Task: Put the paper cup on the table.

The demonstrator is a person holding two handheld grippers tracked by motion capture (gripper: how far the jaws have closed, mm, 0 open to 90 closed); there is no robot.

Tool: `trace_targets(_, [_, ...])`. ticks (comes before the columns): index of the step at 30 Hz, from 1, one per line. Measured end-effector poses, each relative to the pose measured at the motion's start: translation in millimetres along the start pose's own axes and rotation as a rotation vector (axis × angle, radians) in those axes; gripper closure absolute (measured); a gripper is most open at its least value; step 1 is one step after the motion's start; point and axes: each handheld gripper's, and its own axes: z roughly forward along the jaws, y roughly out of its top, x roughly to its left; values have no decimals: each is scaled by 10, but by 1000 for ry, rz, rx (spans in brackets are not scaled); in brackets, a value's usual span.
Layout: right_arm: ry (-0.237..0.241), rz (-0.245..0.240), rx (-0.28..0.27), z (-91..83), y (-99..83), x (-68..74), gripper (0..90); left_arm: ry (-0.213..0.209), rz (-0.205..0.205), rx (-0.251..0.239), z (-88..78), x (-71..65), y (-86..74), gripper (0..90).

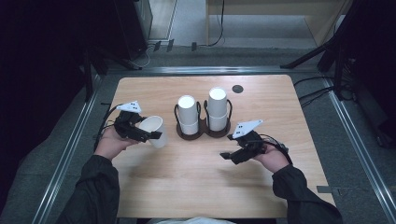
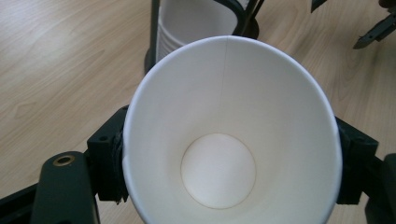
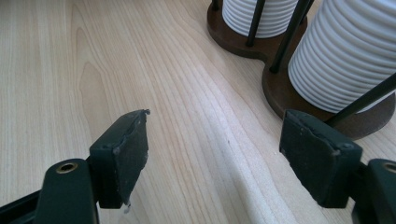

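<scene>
Light wood table (image 1: 196,186) w/ rounded corners sits on grey carpet in a dark room, metal rails both sides, cables at 12 o'clock; a two-well cup holder (image 1: 203,129) w/ two white cup stacks stands mid-table. Left gripper (image 1: 150,136), at 9 o'clock from the holder, is clamped on a single paper cup (image 1: 154,130), cup tilted, long axis slanting, mouth up toward 10 o'clock; the left gripper view looks straight into the cup's empty inside, jaws on both sides. Right gripper (image 1: 229,157), at 5 o'clock from the holder, wide open, nothing held; its view adds the ribbed cup rims and the brown base.
</scene>
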Motion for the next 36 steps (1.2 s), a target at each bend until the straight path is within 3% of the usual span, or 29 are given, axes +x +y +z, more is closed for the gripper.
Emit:
trace_targets(15, [-3,-25,-2,12,10,50,239,70,-56,-22,-211,226,-18,205])
trace_targets(21, [-5,-27,13,12,-14,74,239,101,-59,-31,-266,312,-11,205])
trace_targets(24, [-2,-31,12,10,-16,87,240,116,-82,-42,-285,371,-25,204])
trace_targets(29, [3,-29,19,24,-28,113,239,144,-113,-13,-256,484,-70,203])
trace_targets(36, [-4,-31,27,27,-58,121,239,225,-167,-31,-262,626,-106,200])
